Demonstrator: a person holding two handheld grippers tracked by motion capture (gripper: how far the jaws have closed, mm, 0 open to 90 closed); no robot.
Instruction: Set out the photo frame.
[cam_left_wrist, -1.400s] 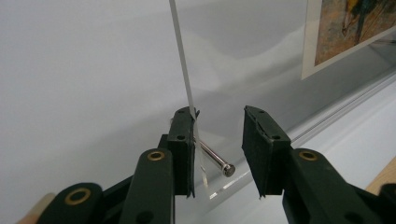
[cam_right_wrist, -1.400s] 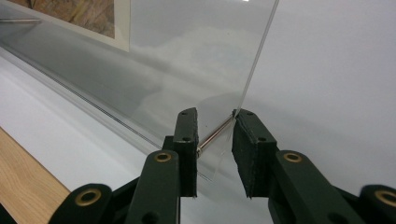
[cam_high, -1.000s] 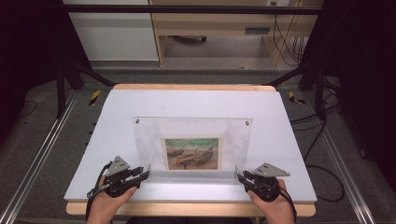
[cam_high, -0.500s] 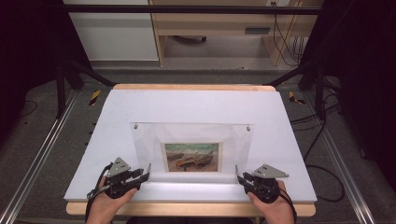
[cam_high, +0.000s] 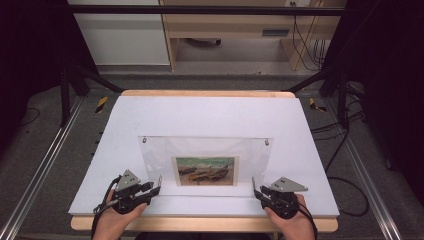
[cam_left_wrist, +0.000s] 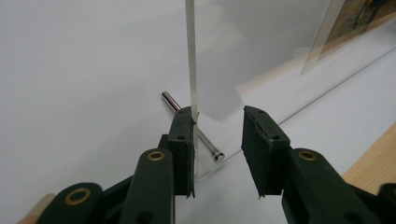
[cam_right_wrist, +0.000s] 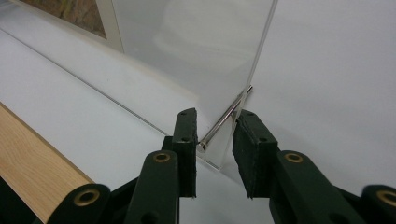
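Note:
A clear acrylic picture frame (cam_high: 155, 155) stands upright on the white table (cam_high: 200, 112), with a small painting (cam_high: 205, 171) behind its pane. My left gripper (cam_high: 156, 184) is at its lower left corner. In the left gripper view (cam_left_wrist: 217, 112) the pane's edge (cam_left_wrist: 189, 56) lies against one jaw, a metal pin (cam_left_wrist: 169, 99) crosses behind that jaw, and a gap shows beside the other jaw. My right gripper (cam_high: 256, 186) is at the lower right corner. There (cam_right_wrist: 215, 114) the corner's pin (cam_right_wrist: 224, 122) runs slantwise between the jaws and appears to touch both.
The table's wooden front edge (cam_high: 200, 223) lies just under both hands. Wide white surface stretches behind the frame. Dark stand legs (cam_high: 70, 85) and cables (cam_high: 345, 150) sit on the floor beside the table, and wooden furniture (cam_high: 225, 30) stands beyond it.
The frame's top edge has sunk lower in the high view, so the pane looks shorter. Both hands have stayed where they were.

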